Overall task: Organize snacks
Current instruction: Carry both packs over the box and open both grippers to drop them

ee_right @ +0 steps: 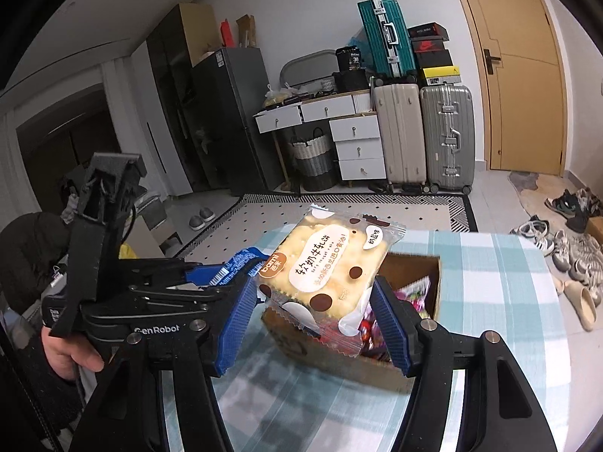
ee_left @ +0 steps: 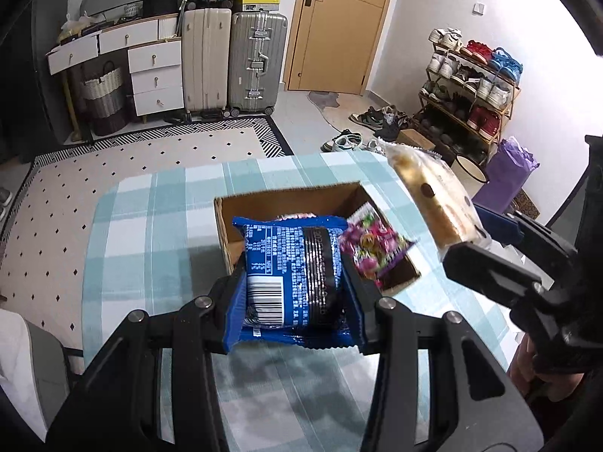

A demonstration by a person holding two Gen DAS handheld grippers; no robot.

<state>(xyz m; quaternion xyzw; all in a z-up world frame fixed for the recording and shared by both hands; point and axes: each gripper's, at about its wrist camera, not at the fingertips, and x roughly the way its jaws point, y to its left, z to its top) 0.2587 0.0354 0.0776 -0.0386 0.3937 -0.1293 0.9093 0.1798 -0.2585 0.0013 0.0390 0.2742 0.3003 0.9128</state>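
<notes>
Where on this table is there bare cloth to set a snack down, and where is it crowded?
Bare checked tablecloth lies left of the cardboard box, and more behind it to the far table edge. A strip runs right of the box. Inside the box it is crowded with candy packets.

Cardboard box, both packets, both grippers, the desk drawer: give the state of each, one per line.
cardboard box: open-topped, on the table, snacks inside.
blue packet: sealed, clamped in the left gripper.
cracker packet: sealed, tilted, held by the right gripper above the box.
top desk drawer: pulled out.
</notes>
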